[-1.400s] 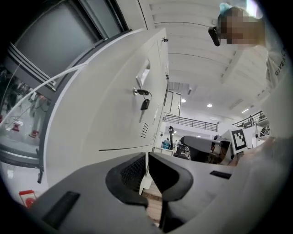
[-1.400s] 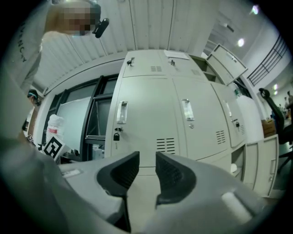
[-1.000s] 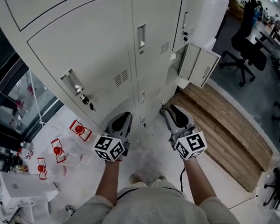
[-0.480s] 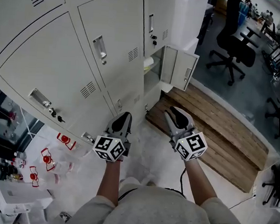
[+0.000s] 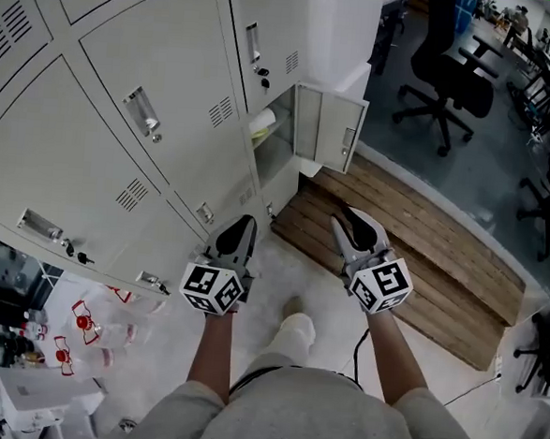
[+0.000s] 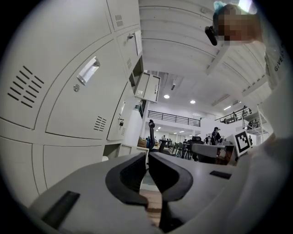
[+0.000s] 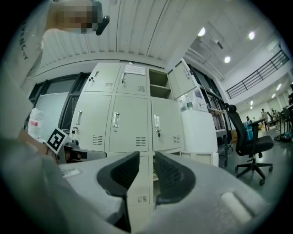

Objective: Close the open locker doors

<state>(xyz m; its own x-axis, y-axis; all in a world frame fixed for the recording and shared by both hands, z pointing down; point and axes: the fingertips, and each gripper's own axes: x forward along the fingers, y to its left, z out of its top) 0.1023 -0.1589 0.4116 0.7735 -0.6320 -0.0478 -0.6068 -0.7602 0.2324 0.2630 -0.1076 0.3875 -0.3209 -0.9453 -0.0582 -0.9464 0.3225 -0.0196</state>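
A bank of pale grey lockers [image 5: 102, 145] fills the left of the head view. One low locker door [image 5: 328, 128] stands open at the bank's right end, with a white roll [image 5: 261, 121] inside its compartment. My left gripper [image 5: 245, 225] hovers short of the lockers, fingers together and empty. Further right, my right gripper [image 5: 347, 215] points toward the open door, jaws slightly apart with nothing between them. In the right gripper view a top-row locker [image 7: 160, 84] is also open, its door [image 7: 180, 77] swung to the right. That raised door [image 6: 149, 87] shows in the left gripper view too.
A wooden pallet [image 5: 414, 242] lies on the floor right of the lockers. Office chairs [image 5: 449, 76] stand beyond it. A white block [image 5: 340, 31] sits against the locker bank's end. Clear bottles with red labels [image 5: 80, 327] and a box [image 5: 29, 384] lie at lower left.
The view has shifted right along the lockers, so the open low door now lies closer and more central. A foot has stepped forward. Both grippers keep the same pose.
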